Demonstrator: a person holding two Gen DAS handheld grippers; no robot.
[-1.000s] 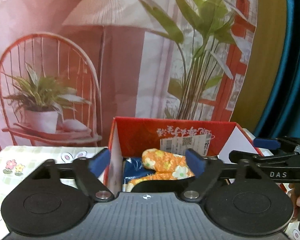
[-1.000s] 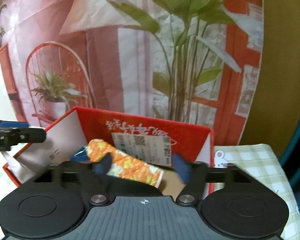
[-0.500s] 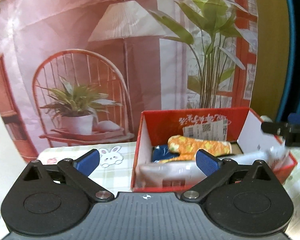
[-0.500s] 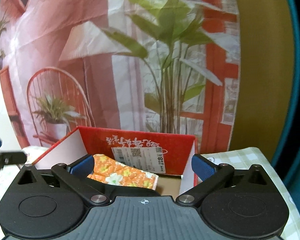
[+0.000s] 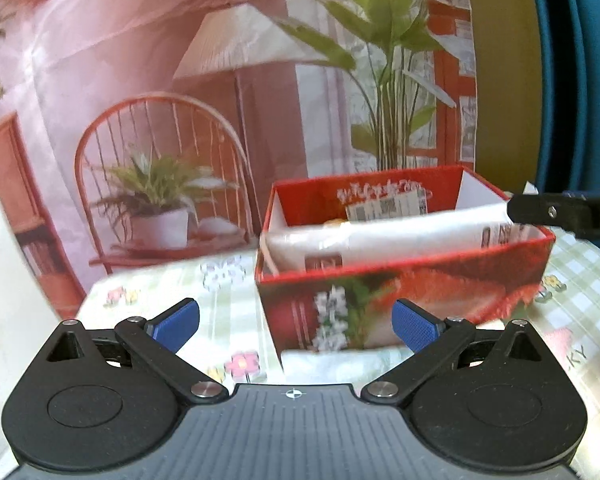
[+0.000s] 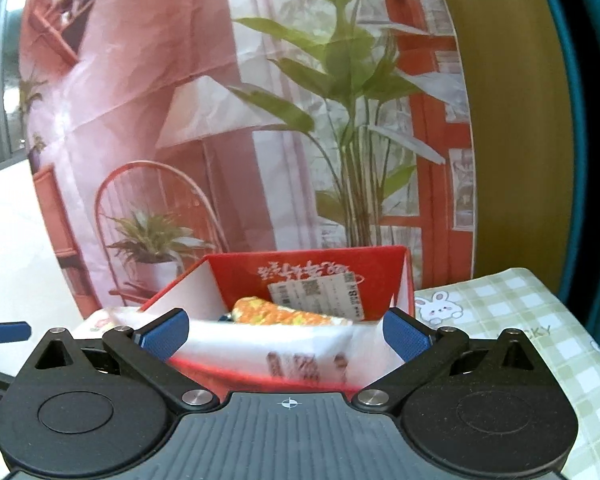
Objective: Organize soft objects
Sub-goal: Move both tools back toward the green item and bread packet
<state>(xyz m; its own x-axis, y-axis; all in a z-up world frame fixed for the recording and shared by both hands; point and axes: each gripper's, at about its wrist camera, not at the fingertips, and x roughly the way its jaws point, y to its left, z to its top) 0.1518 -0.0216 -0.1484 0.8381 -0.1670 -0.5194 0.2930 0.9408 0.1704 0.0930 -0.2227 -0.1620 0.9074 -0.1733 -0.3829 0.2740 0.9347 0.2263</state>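
Before the red box, both grippers, left and right, hover level, jaws apart, seemingly empty.

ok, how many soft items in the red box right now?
2 visible: orange floral bundle toward the back of the red box, white plastic pack along the near wall. More may be hidden underneath.

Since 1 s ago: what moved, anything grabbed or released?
Both grippers backed away from the red box. The right gripper, narrow over the orange floral item a second ago, opened and now holds nothing. The left gripper stayed open and empty. The orange item and white packet remain in the box.
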